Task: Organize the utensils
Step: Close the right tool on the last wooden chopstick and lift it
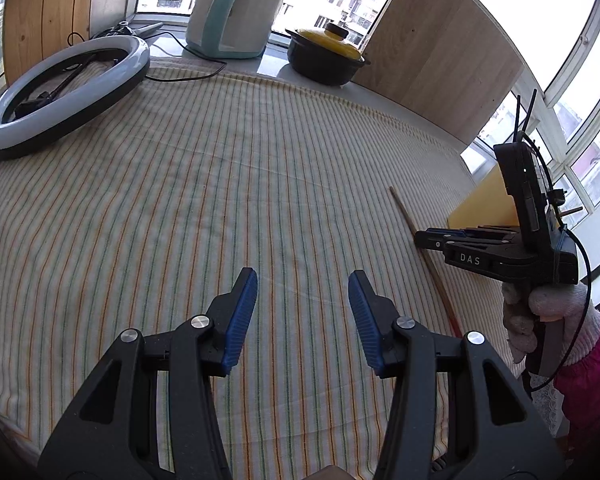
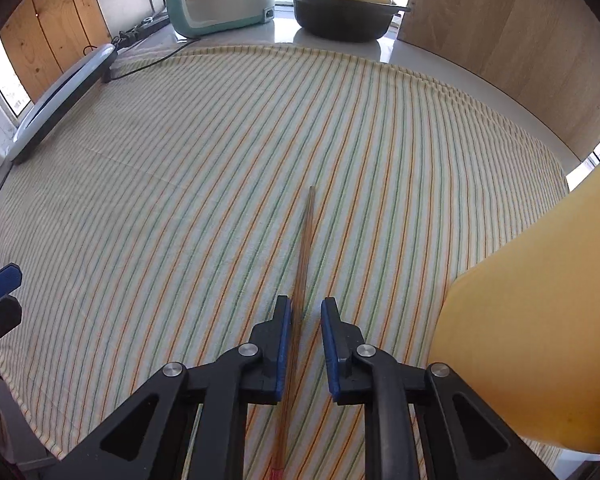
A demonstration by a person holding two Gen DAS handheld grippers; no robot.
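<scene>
A pair of thin wooden chopsticks (image 2: 306,240) with a red end lies on the striped cloth (image 2: 180,200), pointing away from me. My right gripper (image 2: 306,302) hovers over their near half. Its jaws stand a narrow gap apart, with the sticks running between them close to the left pad and the right pad clear of them. In the left wrist view the same chopsticks (image 1: 404,216) lie under the right gripper (image 1: 420,236), which a gloved hand (image 1: 540,308) holds. My left gripper (image 1: 303,280) stands open over bare cloth with nothing between its blue pads.
A yellow container (image 2: 540,320) stands at the right edge of the cloth. A ring light (image 1: 60,92) lies at the far left. A rice cooker (image 1: 232,16) and a black pot with a yellow lid (image 1: 324,56) stand at the back, next to a wooden board (image 1: 440,60).
</scene>
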